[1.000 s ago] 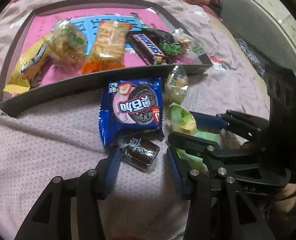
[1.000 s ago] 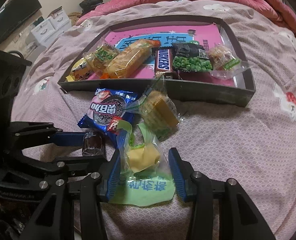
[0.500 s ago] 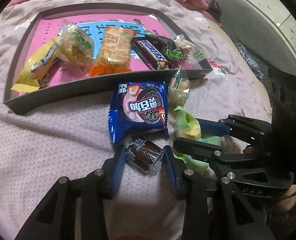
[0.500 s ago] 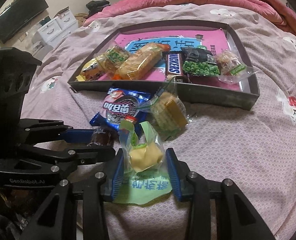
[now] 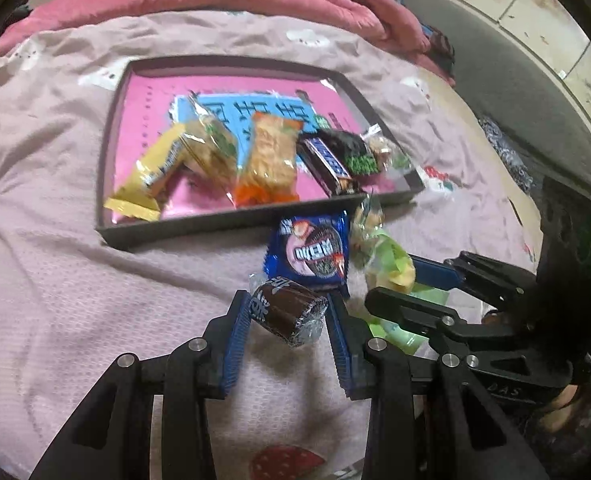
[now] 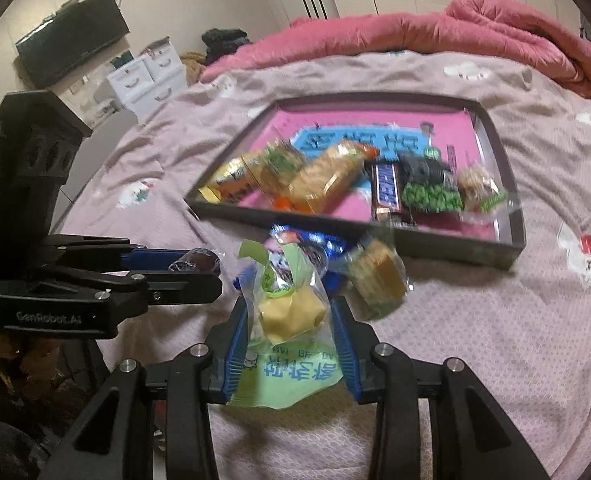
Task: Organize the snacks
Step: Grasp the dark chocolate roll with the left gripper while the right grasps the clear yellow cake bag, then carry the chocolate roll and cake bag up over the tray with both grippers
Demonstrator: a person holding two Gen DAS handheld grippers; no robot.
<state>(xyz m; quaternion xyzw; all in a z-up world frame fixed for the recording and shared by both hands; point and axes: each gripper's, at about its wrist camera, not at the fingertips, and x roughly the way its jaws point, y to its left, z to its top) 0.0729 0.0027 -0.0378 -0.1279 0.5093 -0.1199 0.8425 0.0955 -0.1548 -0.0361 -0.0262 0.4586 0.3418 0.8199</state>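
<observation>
My left gripper (image 5: 289,314) is shut on a brown foil-wrapped chocolate (image 5: 289,312) and holds it above the pink bedspread. My right gripper (image 6: 291,316) is shut on a green-packaged yellow cake (image 6: 289,316), also lifted. A blue Oreo pack (image 5: 313,254) and a clear-wrapped biscuit (image 6: 379,276) lie on the bed in front of a grey tray (image 5: 215,224). The tray holds several snacks, among them a Snickers bar (image 6: 385,192) and a green pea pack (image 6: 431,196).
A rolled pink quilt (image 6: 435,32) lies behind the tray. White drawers (image 6: 147,76) and a dark television (image 6: 71,40) stand at the far left in the right wrist view. The bed edge and floor (image 5: 535,92) are at the right in the left wrist view.
Both grippers closed on their snacks and lifted them off the bed. The tray looks farther away and lower in both views.
</observation>
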